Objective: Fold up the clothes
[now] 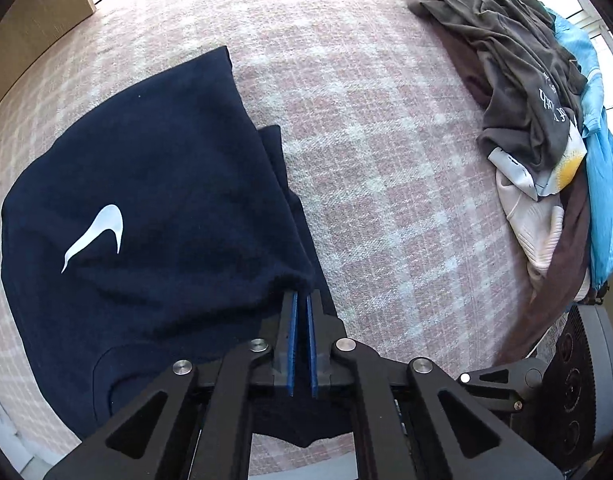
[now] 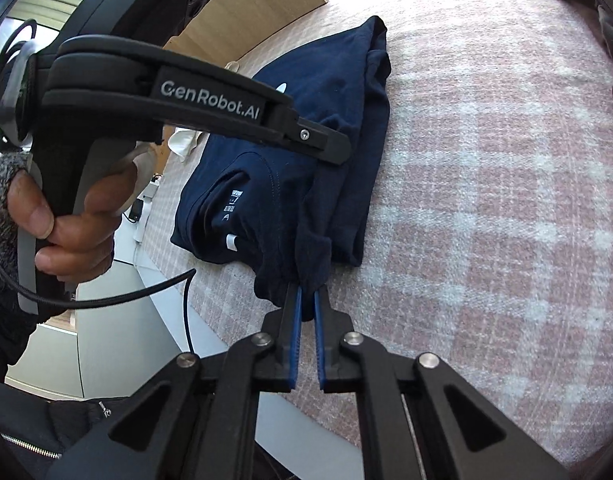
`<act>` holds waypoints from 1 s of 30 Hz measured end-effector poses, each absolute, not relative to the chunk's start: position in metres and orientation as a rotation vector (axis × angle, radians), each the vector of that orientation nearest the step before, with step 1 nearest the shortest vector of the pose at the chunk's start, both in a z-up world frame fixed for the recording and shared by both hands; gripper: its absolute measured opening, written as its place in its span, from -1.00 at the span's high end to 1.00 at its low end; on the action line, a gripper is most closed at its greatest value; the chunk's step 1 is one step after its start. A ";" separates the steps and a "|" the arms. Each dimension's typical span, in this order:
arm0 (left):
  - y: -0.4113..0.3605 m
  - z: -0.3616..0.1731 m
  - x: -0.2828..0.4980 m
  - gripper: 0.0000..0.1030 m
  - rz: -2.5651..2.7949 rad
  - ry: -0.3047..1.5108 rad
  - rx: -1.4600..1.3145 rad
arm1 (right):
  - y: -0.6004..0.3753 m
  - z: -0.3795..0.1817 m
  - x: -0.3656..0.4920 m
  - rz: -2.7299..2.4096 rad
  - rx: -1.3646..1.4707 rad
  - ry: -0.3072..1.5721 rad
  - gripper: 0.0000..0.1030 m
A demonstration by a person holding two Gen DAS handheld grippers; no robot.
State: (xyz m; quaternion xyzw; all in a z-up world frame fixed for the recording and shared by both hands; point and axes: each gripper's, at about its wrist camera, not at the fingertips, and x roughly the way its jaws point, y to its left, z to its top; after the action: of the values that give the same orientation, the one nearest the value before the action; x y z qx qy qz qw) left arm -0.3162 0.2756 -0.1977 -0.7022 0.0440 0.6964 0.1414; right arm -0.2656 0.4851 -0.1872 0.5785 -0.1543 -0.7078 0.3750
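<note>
Navy T-shirt (image 1: 146, 200), half-folded on plaid blanket (image 1: 386, 160); left gripper (image 1: 302, 300) & right gripper (image 2: 306, 300) both clamped on its near edge, garment stretching away ahead

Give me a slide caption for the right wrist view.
Right gripper pinches the navy shirt edge on the checked blanket.
</note>
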 end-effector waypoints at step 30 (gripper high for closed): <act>0.272 -0.206 -0.213 0.97 2.336 -0.028 -1.735 | 0.429 -0.184 -0.438 -1.776 1.584 -0.074 0.61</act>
State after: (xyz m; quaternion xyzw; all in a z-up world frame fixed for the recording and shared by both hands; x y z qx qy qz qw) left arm -0.2131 0.2720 -0.2056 -0.5922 -0.0095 0.7974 0.1156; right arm -0.4380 0.4293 -0.1843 0.6178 -0.0289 -0.6925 0.3713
